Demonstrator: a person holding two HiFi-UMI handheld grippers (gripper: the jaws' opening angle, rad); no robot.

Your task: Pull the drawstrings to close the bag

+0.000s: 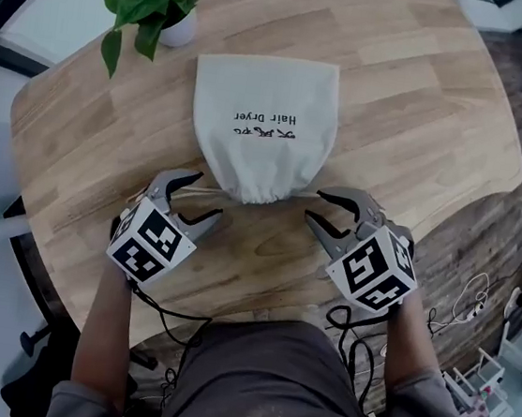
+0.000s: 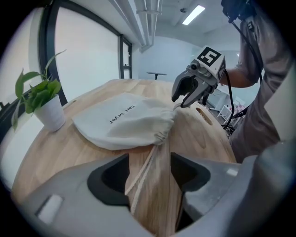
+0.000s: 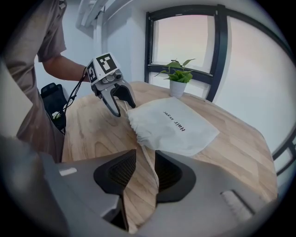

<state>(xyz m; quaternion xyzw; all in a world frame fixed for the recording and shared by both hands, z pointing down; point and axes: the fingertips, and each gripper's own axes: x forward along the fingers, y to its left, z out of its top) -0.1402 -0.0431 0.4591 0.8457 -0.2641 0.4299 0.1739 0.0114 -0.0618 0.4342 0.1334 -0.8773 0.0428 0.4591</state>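
Bag (image 1: 264,123) lies flat mid-table (image 1: 425,100), mouth gathered toward the person, and it's the grasping step: left gripper (image 1: 208,196) and right gripper (image 1: 314,207) both stand apart, a drawstring (image 2: 143,169) loose between each pair of jaws, so next comes clamping and pulling outward.

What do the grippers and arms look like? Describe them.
The left gripper and right gripper have grey bodies, dark curved jaws and a white cube of black square markers. Black cables trail from each. Short grey sleeves.
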